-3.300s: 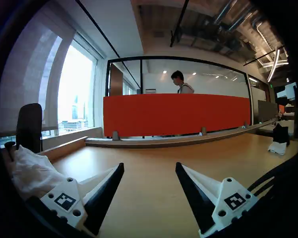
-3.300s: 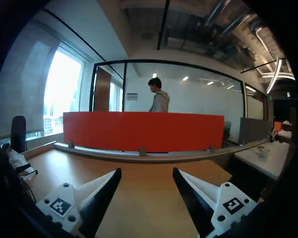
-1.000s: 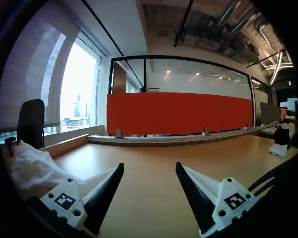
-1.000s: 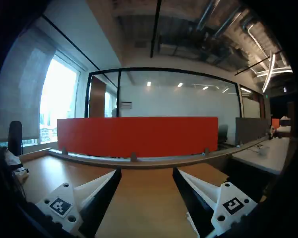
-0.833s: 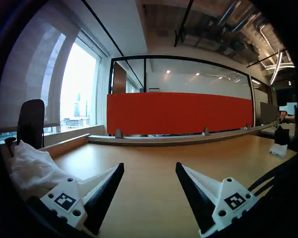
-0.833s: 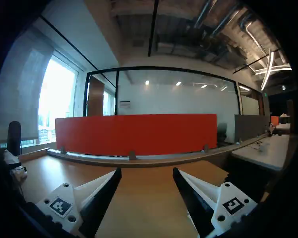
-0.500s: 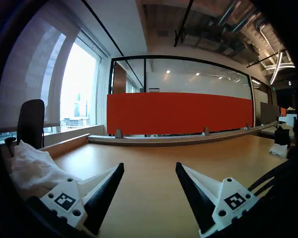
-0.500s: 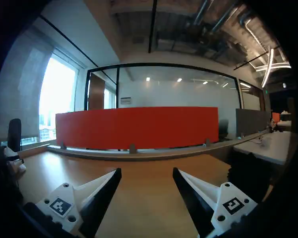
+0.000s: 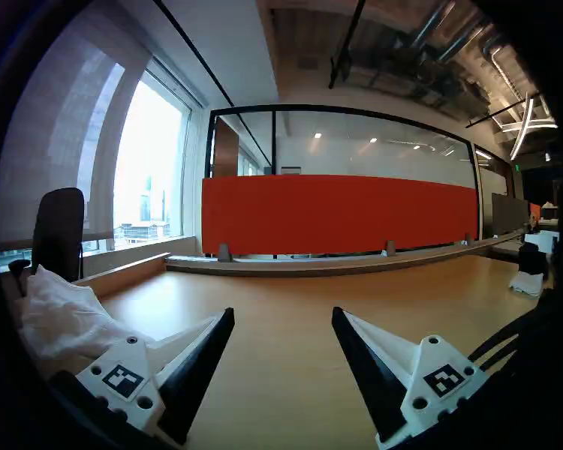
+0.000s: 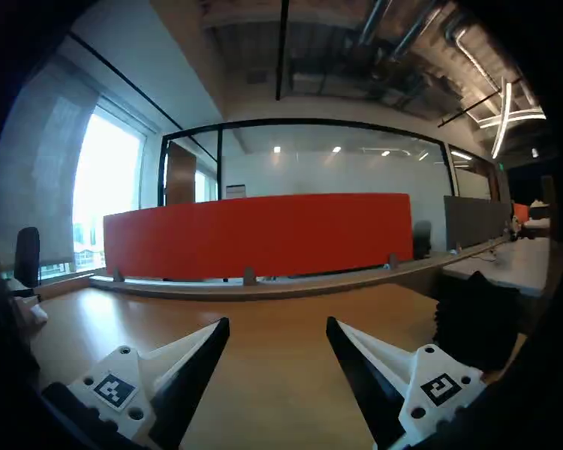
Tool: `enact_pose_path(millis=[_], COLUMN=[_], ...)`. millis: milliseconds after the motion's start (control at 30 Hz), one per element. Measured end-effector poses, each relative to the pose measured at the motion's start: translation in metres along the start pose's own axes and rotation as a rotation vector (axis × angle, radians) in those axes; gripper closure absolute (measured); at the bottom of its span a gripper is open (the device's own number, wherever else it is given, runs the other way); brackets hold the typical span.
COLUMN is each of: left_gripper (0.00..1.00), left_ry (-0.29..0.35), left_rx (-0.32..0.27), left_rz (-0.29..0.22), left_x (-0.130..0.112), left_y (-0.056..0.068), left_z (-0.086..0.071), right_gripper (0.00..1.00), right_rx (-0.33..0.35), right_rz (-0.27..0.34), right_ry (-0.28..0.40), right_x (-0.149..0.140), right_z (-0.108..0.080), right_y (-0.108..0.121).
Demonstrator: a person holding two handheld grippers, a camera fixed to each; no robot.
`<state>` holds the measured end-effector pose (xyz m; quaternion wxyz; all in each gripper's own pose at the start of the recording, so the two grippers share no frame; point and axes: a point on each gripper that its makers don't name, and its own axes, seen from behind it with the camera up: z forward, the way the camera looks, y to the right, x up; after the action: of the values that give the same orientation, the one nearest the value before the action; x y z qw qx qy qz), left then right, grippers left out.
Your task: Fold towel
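Right now you are holding the left gripper (image 9: pixel 281 310) low over the wooden table (image 9: pixel 304 289), its fingers spread wide with nothing between them. The white towel (image 9: pixel 60 326) is lying crumpled at the lower left of the left gripper view, just beside the left finger and partly hidden behind it, in front of a black chair (image 9: pixel 56 232). You are pointing the right gripper (image 10: pixel 277 321) across the table too, its fingers gaping wide and gripping nothing. A red divider (image 10: pixel 259 236) is standing along the table's far edge, with a bright window (image 9: pixel 150 180) at upper left. A dark lump (image 10: pixel 477 319) is sitting at the right of the right gripper view; what it is cannot be told
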<state>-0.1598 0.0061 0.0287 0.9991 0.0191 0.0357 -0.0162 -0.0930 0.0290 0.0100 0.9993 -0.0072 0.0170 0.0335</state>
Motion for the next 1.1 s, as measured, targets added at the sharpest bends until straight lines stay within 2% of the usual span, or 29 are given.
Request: enact_pose_path(millis=[200,500,1100], left_gripper=[0.04,0.04,0.04], left_ry=[0.0,0.0,0.0], left_rx=[0.0,0.0,0.0], left_rz=[0.0,0.0,0.0], left_x=[0.0,0.0,0.0], left_y=[0.0,-0.001,-0.001], left_z=[0.0,0.001,0.001], right_gripper=[0.0,0.0,0.0], right_rx=[0.006,0.006,0.013], right_rz=[-0.017,-0.011,-0.019], right_ry=[-0.013,-0.02,-0.013], right_x=[-0.011,-0.023,-0.031], right_z=[0.0,0.001,-0.002], right_y=[0.001,0.001,-0.002])
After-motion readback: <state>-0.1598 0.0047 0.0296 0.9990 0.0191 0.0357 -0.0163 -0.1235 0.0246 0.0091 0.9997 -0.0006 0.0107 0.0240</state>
